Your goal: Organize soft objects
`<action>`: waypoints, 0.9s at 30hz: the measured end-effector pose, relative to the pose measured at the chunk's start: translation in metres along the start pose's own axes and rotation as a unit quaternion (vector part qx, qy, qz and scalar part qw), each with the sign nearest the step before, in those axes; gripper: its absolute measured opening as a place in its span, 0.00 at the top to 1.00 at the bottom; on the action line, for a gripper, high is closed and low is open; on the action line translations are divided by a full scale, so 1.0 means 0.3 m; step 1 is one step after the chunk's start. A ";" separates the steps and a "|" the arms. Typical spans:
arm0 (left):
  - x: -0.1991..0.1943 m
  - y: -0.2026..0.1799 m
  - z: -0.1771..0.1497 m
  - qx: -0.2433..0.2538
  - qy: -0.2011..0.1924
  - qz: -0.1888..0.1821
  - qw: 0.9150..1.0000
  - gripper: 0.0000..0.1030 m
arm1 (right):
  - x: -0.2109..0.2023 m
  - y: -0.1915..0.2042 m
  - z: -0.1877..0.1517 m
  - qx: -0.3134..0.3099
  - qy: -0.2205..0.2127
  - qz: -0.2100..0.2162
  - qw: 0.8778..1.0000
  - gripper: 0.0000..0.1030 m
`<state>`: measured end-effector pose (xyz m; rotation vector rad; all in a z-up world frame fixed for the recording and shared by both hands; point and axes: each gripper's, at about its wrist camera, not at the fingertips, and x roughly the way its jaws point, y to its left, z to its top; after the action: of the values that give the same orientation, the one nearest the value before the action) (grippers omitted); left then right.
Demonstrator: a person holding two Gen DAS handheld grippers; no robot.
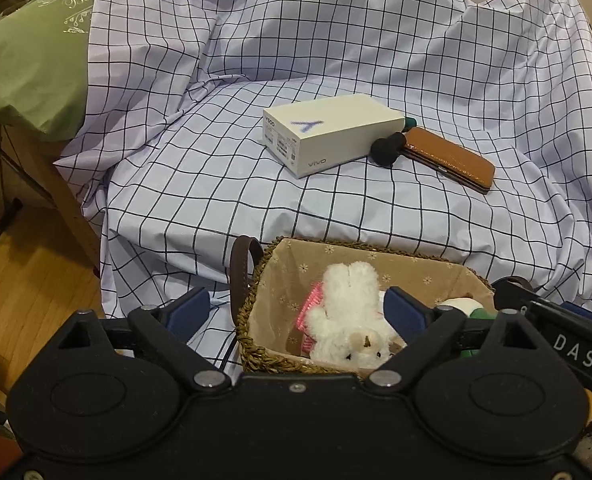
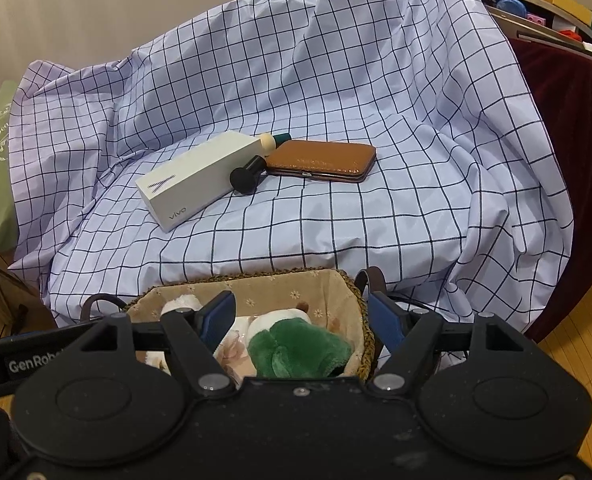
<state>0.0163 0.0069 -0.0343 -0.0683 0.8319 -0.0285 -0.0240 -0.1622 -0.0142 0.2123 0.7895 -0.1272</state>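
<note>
Left tongs (image 1: pixel 297 308) and right tongs (image 2: pixel 301 318) both gape wide, gripping nothing, poised over one woven basket (image 1: pixel 256 280) at the sheet's near edge. Between their fingers lie two soft toys: one white (image 1: pixel 347 312), one green (image 2: pixel 299 346). Beyond, well apart on the checked sheet (image 1: pixel 216 184): one white box (image 1: pixel 331 132), one brown case (image 1: pixel 447 156). Wood floor (image 1: pixel 20 280) to the left.

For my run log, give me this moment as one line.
left gripper: open, empty | right gripper: open, empty | basket: white plush, green plush inside | cloth: box, case
</note>
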 end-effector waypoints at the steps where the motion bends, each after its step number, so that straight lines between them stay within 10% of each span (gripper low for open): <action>1: 0.002 -0.002 0.000 0.001 0.001 0.000 1.000 0.12 | 0.002 -0.002 -0.001 0.000 0.001 -0.001 1.000 0.29; 27: 0.179 -0.053 0.145 0.030 0.044 0.000 0.999 0.12 | 0.233 0.033 0.236 -0.100 -0.004 -0.012 0.995 0.27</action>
<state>0.0846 -0.0097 -0.0435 -0.0110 0.9180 -0.0564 0.0753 -0.1718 -0.0143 0.0128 0.7922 -0.0708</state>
